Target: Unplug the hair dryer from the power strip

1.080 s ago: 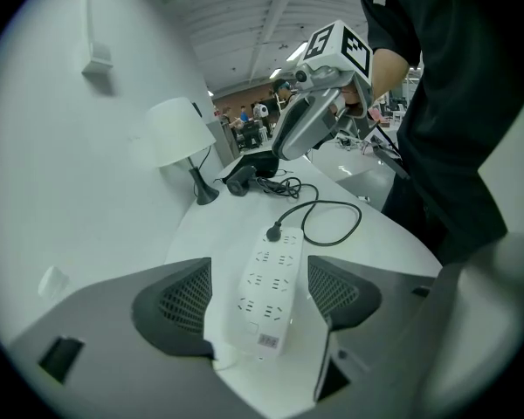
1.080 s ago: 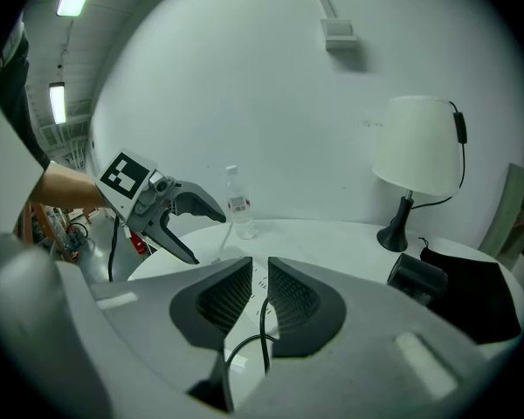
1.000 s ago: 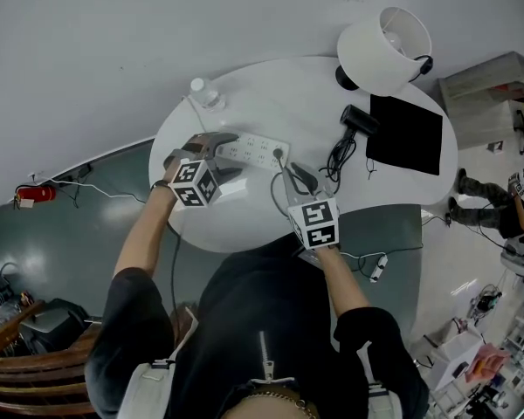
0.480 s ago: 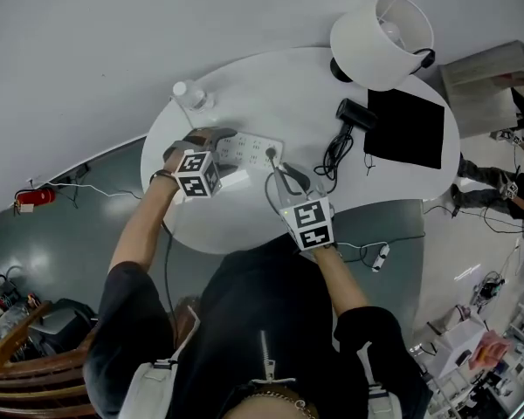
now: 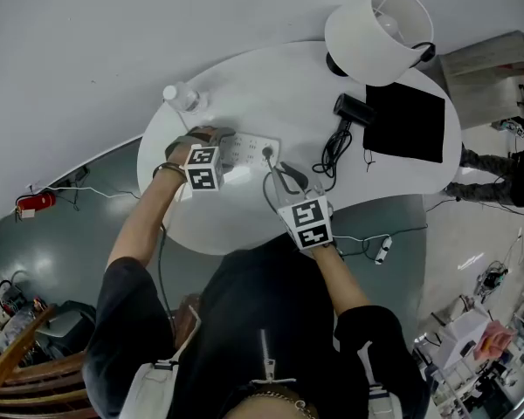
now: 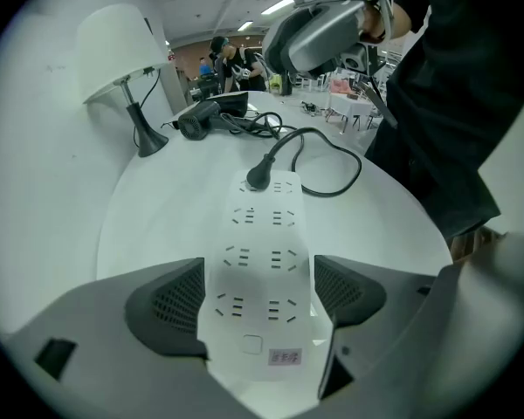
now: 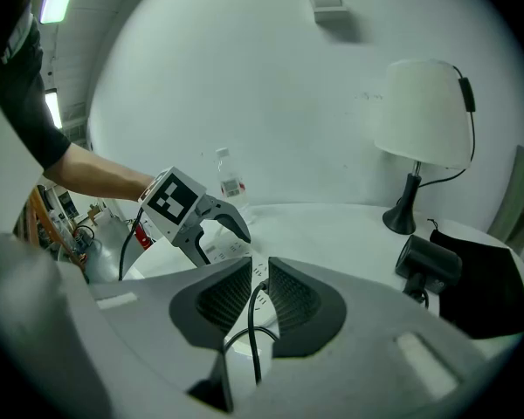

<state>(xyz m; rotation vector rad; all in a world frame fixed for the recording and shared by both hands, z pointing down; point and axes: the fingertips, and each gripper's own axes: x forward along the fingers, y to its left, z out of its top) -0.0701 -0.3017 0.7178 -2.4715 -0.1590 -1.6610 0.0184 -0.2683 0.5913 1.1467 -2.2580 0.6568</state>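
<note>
Head view sits up high, staring steeply down on the round white table (image 5: 244, 225), with both arms reaching in from the bottom edge. Left gripper view hangs very close over the power strip (image 6: 260, 234) and looks along it toward the lamp (image 6: 122, 55) and hair dryer (image 6: 196, 122), the right gripper (image 6: 310, 42) looming up top. Right gripper view rides low, facing across the table to the wall, the left gripper (image 7: 223, 238) near. All 3 views share the power strip, lamp and hair dryer.
</note>
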